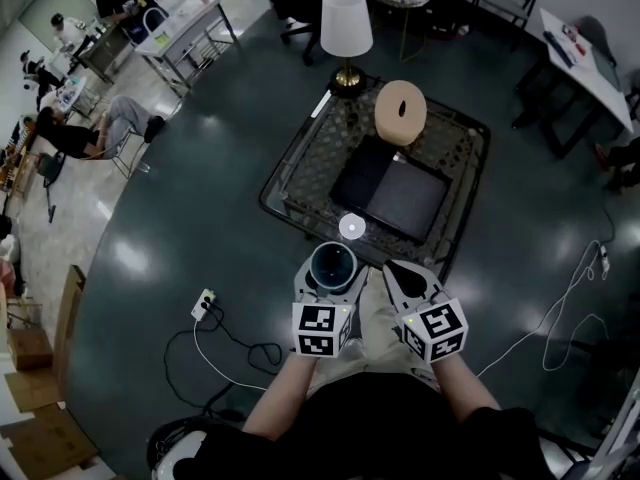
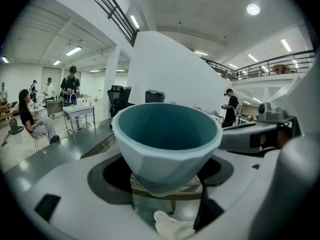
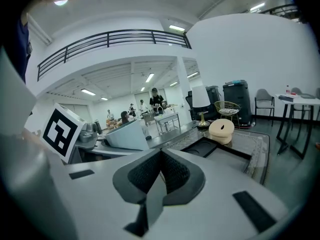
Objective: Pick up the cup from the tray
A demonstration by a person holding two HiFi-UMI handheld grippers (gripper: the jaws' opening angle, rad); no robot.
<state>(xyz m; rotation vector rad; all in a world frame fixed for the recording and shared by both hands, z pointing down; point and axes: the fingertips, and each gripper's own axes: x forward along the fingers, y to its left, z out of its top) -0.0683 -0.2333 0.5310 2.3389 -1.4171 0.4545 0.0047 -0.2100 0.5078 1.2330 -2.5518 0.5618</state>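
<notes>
**Q:** Where is the cup, and what holds it?
**A:** The cup is pale grey-blue outside and teal inside, with a faceted wall. It sits upright between the two jaws of the left gripper. The jaws are parted only as far as the cup's lower body, one pressed against each side. The rim stands above them, mouth up.

**Q:** How does it lie relative to the tray?
**A:** It is off the tray. The black tray lies flat around the middle of the tabletop. The cup is held at the near edge of the table, clear of the tray and just beyond its near side. It is raised: the left gripper view shows the table's woven rim beneath its base.

**Q:** And the right gripper?
**A:** The right gripper has its jaws brought fully together, the ribbed pads meeting with nothing between them. In the head view it hovers just beside the left gripper, at the same near edge, toward the near right corner.

**Q:** What else stands on the tabletop?
**A:** A round beige object with a slot in its top stands just past the tray's far side. A lamp with a white shade and a brass-coloured base stands at the far left corner.
</notes>
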